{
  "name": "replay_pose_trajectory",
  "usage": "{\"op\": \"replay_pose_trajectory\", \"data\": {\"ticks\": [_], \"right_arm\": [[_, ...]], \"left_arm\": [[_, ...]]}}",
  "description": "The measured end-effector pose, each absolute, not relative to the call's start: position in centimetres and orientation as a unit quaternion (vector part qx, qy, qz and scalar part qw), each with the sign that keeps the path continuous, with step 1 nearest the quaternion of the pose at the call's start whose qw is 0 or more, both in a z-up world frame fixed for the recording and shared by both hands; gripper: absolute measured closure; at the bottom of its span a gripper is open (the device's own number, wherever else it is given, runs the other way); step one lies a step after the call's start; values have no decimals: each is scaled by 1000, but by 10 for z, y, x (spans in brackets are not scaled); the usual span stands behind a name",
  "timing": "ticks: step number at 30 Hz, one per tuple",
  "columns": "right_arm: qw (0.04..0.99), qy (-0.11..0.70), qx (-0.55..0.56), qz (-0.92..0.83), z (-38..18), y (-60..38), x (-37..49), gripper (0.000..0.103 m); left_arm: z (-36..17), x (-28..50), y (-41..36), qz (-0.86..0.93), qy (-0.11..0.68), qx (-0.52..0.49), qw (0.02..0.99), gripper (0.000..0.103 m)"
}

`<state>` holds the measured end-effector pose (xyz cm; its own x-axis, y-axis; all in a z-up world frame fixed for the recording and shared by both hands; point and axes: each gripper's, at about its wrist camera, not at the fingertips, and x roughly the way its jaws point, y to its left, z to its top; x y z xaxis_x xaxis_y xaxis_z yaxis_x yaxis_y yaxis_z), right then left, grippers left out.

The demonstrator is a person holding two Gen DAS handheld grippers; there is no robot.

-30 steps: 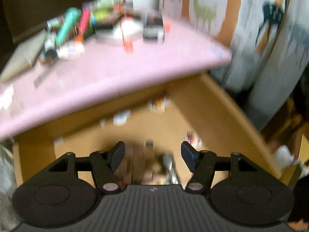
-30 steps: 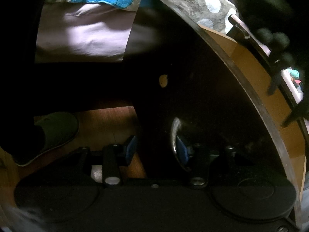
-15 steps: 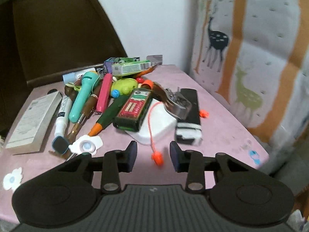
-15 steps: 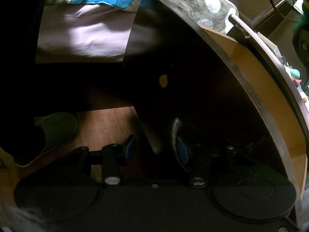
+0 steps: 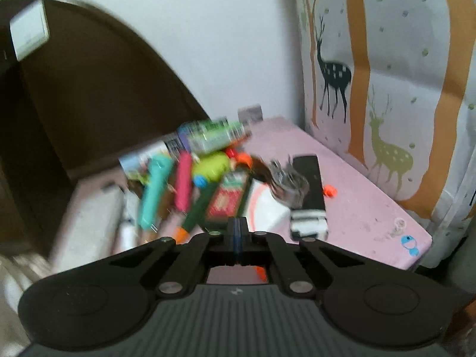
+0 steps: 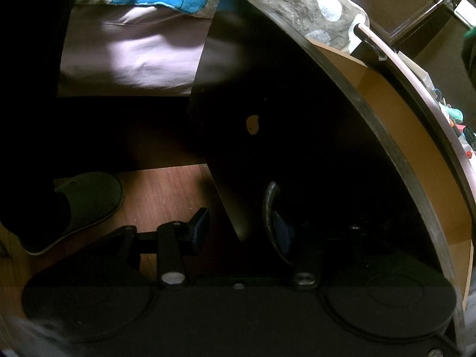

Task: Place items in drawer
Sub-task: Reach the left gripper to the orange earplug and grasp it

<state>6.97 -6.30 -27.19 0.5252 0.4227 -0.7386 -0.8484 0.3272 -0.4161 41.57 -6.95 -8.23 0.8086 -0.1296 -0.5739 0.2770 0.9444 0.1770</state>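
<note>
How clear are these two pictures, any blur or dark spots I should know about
Left wrist view: well lit, but motion blur smears the pile of items on the pink tabletop; the shut left gripper stays sharp. Right wrist view: sharp but very dim; the dark drawer front and right gripper sit in shadow, with fisheye bending of the drawer edges.

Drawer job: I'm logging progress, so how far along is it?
Done: the drawer is pulled open, with the right hand-held gripper open at its handle. In hand: the left hand-held gripper is shut, apparently empty. Left: the pile of items remains on the pink tabletop.
</note>
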Motion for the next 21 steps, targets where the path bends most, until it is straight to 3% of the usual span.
{"op": "replay_pose_trajectory", "data": {"ticks": [4,6,7,8,11,17,18,19,21], "right_arm": [[772,261,-409,411,-272,-62,70,55],[772,261,-409,411,-272,-62,70,55],[772,261,-409,411,-272,-63,70,55],[772,261,-409,411,-272,-63,70,55],[771,260,-409,412,-272,-63,70,55],[771,259,-409,414,-272,-64,70,55],[771,258,-410,414,-272,-64,70,55],[771,258,-410,414,-272,-64,70,55],[770,258,-411,414,-272,-64,70,55]], "left_arm": [[-78,421,-72,-134,316,117,932,103],[-89,424,-77,-131,331,123,926,90],[-95,424,-78,-131,334,123,925,75],[-102,424,-77,-137,339,112,924,67],[-122,425,-73,-133,350,93,923,64],[-137,429,-68,-127,344,73,928,64],[-137,430,-69,-128,344,75,927,70],[-135,430,-70,-132,346,81,925,88],[-131,425,-76,-131,340,112,924,92]]}}
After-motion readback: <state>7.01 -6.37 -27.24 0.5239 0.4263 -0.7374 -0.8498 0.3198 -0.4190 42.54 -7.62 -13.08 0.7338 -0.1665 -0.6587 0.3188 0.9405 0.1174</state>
